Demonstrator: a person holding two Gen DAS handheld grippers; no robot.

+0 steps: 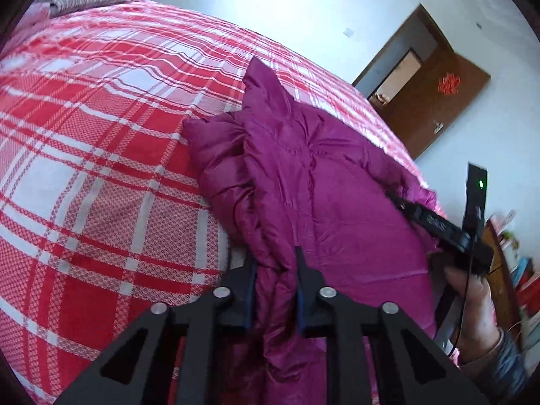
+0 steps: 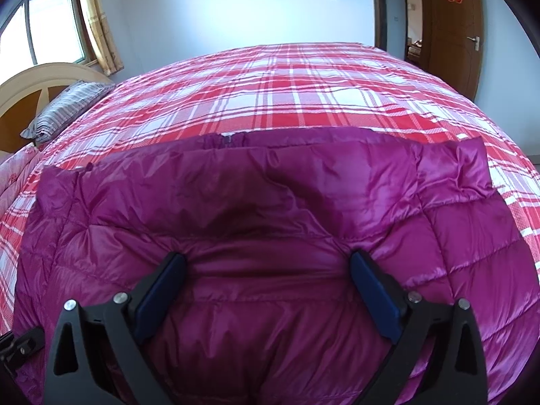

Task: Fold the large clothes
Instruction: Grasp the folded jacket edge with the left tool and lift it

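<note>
A magenta quilted down jacket point(image 1: 324, 182) lies on a bed with a red and white plaid cover point(image 1: 101, 141). My left gripper point(image 1: 275, 263) is shut on a bunched edge of the jacket, fabric pinched between its blue pads. In the right wrist view the jacket point(image 2: 270, 202) spreads wide across the plaid cover point(image 2: 303, 94). My right gripper point(image 2: 268, 263) is open, its fingers spread wide and pressing down on the jacket's padded surface. The right gripper's body and the hand holding it show in the left wrist view point(image 1: 449, 233).
A striped pillow point(image 2: 67, 108) and wooden headboard point(image 2: 40, 81) are at the left. A brown door point(image 2: 452, 30) stands open at the far right, with a window point(image 2: 44, 23) at the far left. Shelves with items point(image 1: 519, 270) stand beside the bed.
</note>
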